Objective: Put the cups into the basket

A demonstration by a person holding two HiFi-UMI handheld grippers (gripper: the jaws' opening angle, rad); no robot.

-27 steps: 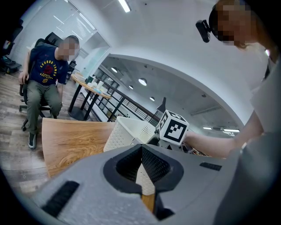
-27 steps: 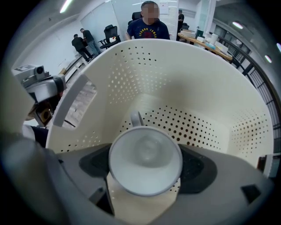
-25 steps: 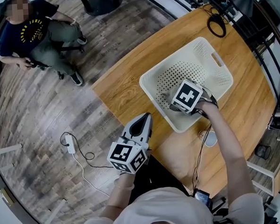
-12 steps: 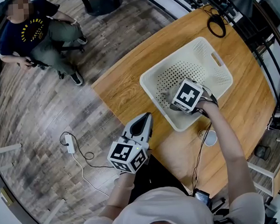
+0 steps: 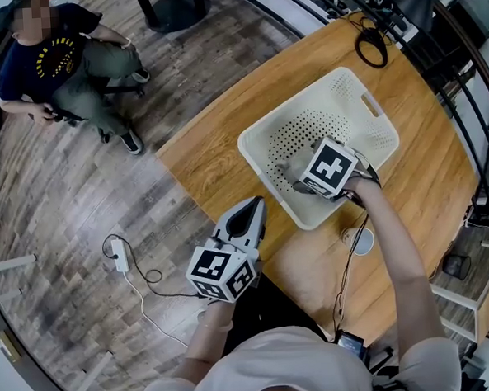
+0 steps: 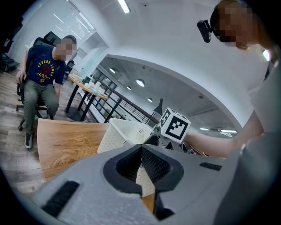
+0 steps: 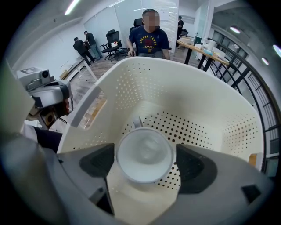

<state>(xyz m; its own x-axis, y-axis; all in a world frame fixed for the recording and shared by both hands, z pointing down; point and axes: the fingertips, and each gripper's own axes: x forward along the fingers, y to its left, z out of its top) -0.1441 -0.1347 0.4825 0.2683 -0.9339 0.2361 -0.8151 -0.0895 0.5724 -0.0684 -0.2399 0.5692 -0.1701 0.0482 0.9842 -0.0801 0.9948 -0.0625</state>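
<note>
The right gripper's [image 7: 145, 163] two dark pads press the sides of a white cup [image 7: 144, 153], its open mouth facing up and its handle pointing away from the person. The cup sits low inside the white perforated basket [image 7: 193, 83], toward the wall nearest the person. It is hard to tell whether its base already rests on the basket floor or hangs just above it.

The left gripper [image 6: 141, 148] has its jaws closed together with nothing between them. It waits by the near edge of the wooden table [image 5: 217, 147], apart from the basket.

The basket stands around the middle of the table, one corner turned toward the near edge.

The likely risk is in the release. If the jaws open while the cup is off the floor, it could drop and tip onto its side. Lifting away with a pad caught on the rim could drag the cup, or nudge the light basket toward the table's edge.
</note>
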